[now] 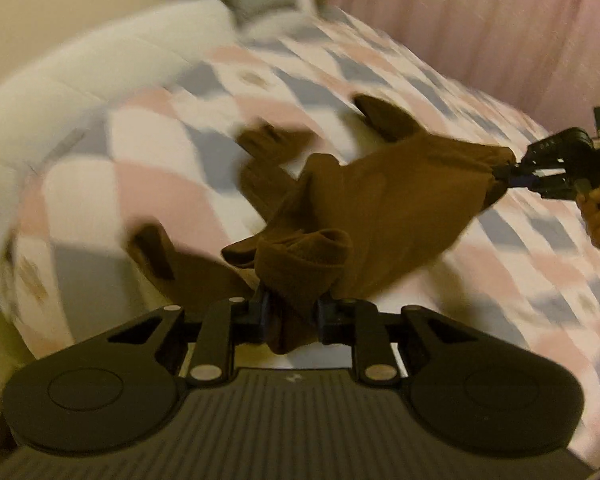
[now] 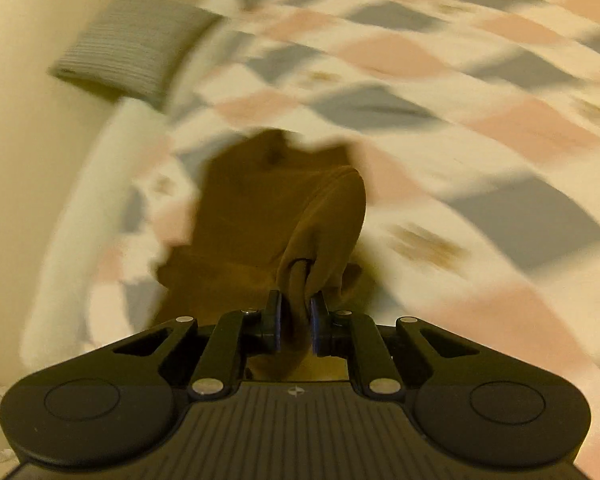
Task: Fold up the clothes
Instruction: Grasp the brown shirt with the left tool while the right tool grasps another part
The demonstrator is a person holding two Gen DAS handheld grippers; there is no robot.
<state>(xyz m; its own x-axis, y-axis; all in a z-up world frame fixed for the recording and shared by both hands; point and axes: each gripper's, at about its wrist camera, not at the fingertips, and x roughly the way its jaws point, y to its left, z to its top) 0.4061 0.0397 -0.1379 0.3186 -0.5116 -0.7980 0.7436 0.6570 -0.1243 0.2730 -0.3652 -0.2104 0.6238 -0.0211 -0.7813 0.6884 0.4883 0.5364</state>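
The left claw point(image 1: 291, 312) is clamped on a bunched edge of the brown garment point(image 1: 379, 216), which stretches ahead and rightward to the right claw point(image 1: 513, 172), likewise pinched tight on the cloth (a hand point(image 1: 597, 208) grips its handle). The garment hangs over the checked bedspread point(image 1: 180, 140), its ends blurred.

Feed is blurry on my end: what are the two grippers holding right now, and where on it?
Both hold the brown garment. The left gripper pinches a bunched edge; the right gripper pinches a gathered fold at its other end.
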